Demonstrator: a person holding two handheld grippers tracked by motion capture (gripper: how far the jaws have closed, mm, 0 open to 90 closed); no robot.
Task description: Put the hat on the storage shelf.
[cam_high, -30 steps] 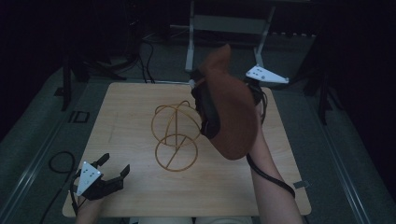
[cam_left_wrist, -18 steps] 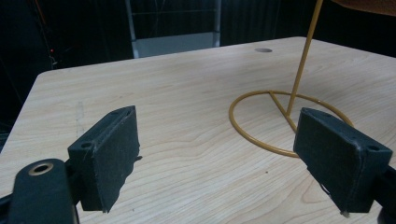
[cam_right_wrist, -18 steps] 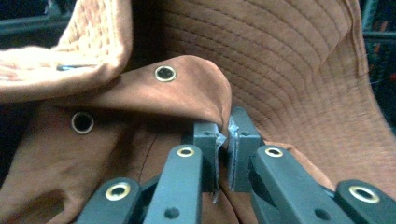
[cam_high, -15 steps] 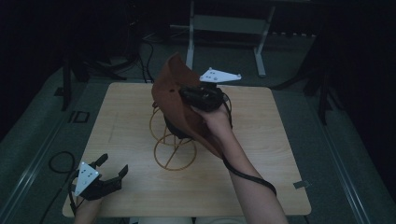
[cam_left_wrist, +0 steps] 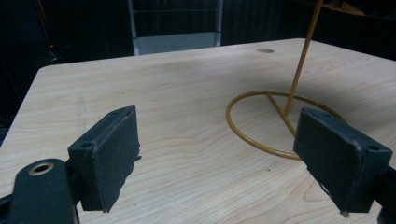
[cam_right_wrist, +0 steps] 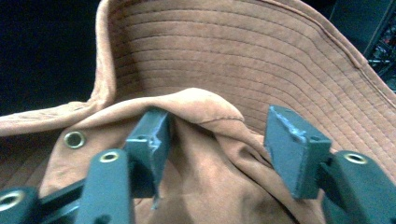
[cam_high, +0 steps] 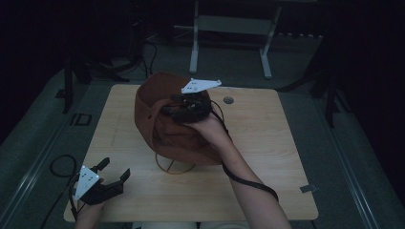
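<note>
1. The brown bucket hat (cam_high: pixel 162 126) sits on the gold wire stand (cam_high: pixel 174 167) mid-table (cam_high: pixel 267 157), tipped, brim facing the far-left corner.
2. The right claw (cam_high: pixel 184 109), jaws just opening, is released; a fold of hat lies between them.
3. The right claw's own view shows the brim's stitched rings (cam_right_wrist: pixel 261 51) and an eyelet (cam_right_wrist: pixel 74 139).
4. The left claw (cam_left_wrist: pixel 219 154) is open, with nothing between its jaws.

A light wooden table (cam_high: pixel 267 157) fills the frame's middle. A gold wire stand (cam_high: pixel 174 167) rests at its centre. A small round hole (cam_high: pixel 229 100) sits near the upper edge.

Black two-jaw grippers (cam_high: pixel 111 175) carry white three-cornered plates (dotted); black cables trail; bare forearms.
</note>
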